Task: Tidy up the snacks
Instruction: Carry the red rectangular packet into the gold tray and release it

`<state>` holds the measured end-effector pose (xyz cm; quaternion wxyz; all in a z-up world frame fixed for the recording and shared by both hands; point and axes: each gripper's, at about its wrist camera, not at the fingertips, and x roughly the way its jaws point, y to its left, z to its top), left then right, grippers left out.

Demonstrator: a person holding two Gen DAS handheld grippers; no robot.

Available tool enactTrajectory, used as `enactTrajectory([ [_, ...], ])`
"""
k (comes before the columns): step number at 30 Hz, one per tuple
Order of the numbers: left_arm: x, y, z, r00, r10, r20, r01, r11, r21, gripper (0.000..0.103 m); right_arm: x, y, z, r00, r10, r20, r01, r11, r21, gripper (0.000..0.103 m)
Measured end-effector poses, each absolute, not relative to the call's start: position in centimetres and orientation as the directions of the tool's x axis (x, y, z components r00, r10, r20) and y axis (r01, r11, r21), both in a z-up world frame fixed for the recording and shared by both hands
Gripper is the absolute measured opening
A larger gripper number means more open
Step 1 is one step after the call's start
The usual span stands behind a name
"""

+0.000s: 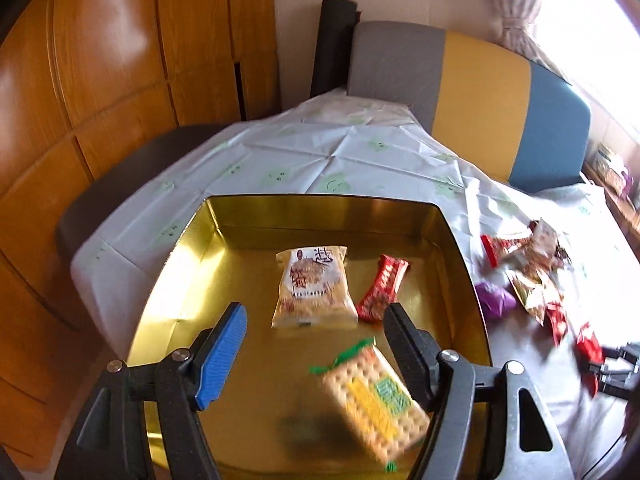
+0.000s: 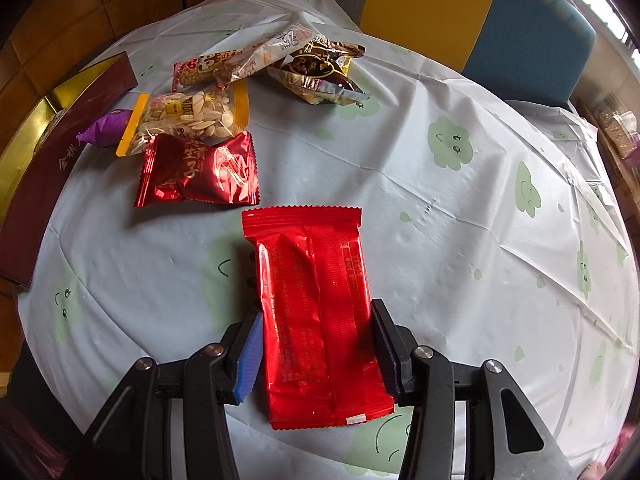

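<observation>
Over the table, both wrist views are bent by the fisheye lens, and the left one is smeared by motion: the cracker packet [image 1: 374, 400] near the bottom is blurred, its print unreadable, and whether it rests on the tin floor or is in the air cannot be told. At the right edge of that view the loose snack pile [image 1: 528, 272] is too blurred to sort, and the other gripper shows only as a dark cut-off shape.

Inside the gold tin [image 1: 460, 248], which stands on the white tablecloth [image 1: 340, 148] with green smiling clouds, lie a pale yellow snack bag [image 1: 314, 288] and, just beside it on the right, a narrow red bar [image 1: 382, 288].

From the right wrist, a bright red flat packet [image 2: 316, 320] with crimped ends lies seam side up on the cloth. Beyond it sit a dark red foil pouch [image 2: 196, 172], a clear bag of pale seeds [image 2: 188, 118], a purple wrapper [image 2: 106, 132] and more crumpled packets [image 2: 304, 64]. The tin's maroon outer wall [image 2: 60, 176] is cut off at the left.

The left gripper [image 1: 316, 340] has its jaws spread wide, holding nothing; the cracker packet sits low between them, not pinched. The right gripper [image 2: 318, 344] has both pads against the long sides of the bright red flat packet, pinching it
</observation>
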<state>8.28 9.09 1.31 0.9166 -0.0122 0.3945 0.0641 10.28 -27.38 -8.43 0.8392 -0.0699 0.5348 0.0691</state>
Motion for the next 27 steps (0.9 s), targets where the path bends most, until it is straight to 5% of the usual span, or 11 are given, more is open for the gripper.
enactTrajectory([
  [17, 3.4, 8.9, 0.5, 0.701, 0.159, -0.696, -0.13, 0.987, 0.095, 0.072, 10.4, -27.5, -7.6, 0.372, 0.045, -0.927, -0.159, 0.987, -0.016, 0.045],
  [27, 2.6, 9.6, 1.3, 0.731, 0.184, -0.657, -0.156, 0.982, 0.103, 0.072, 9.0, -23.1, -3.2, 0.427, 0.175, -0.887, -0.232, 0.969, 0.079, 0.044],
])
